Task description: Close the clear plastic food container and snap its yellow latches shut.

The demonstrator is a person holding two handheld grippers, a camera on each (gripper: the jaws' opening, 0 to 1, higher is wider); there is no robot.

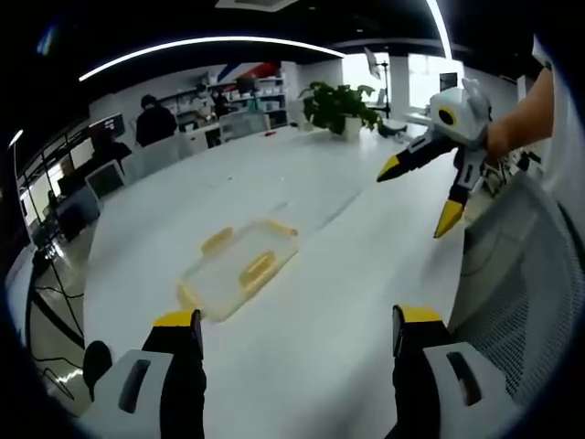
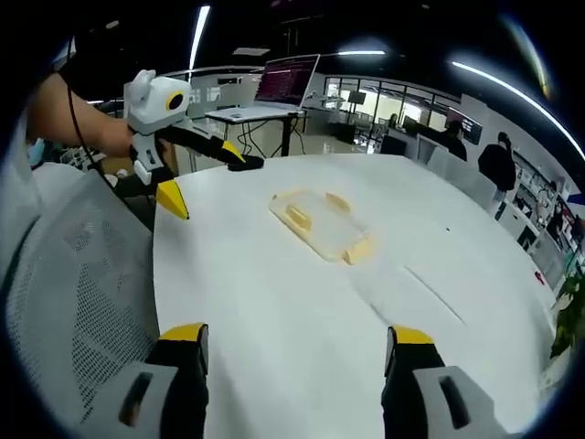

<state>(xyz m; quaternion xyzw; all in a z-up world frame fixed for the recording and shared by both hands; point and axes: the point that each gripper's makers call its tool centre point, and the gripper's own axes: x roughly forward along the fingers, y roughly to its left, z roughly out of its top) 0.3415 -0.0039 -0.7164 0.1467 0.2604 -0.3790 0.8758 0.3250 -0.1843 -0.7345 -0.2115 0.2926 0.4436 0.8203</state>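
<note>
A clear plastic container (image 1: 239, 270) with yellow latches lies flat on the white table (image 1: 320, 375), and I cannot tell how the latches stand. My left gripper (image 1: 297, 320) is open just short of the container, with nothing between its fingers. In the left gripper view, my right gripper (image 1: 419, 195) hangs open in the air to the container's right, held by a hand. From the right gripper view, the container (image 2: 320, 224) sits well ahead of my open, empty right gripper (image 2: 297, 334). There the left gripper (image 2: 210, 183) hovers open at the upper left over the table (image 2: 274, 302) edge.
A grey mesh chair back (image 1: 526, 293) (image 2: 64, 274) stands at the near table edge. A potted plant (image 1: 340, 105) sits at the table's far end, and an open laptop (image 2: 288, 82) is on a stand behind. People (image 1: 155, 119) (image 2: 498, 165) are at desks in the background.
</note>
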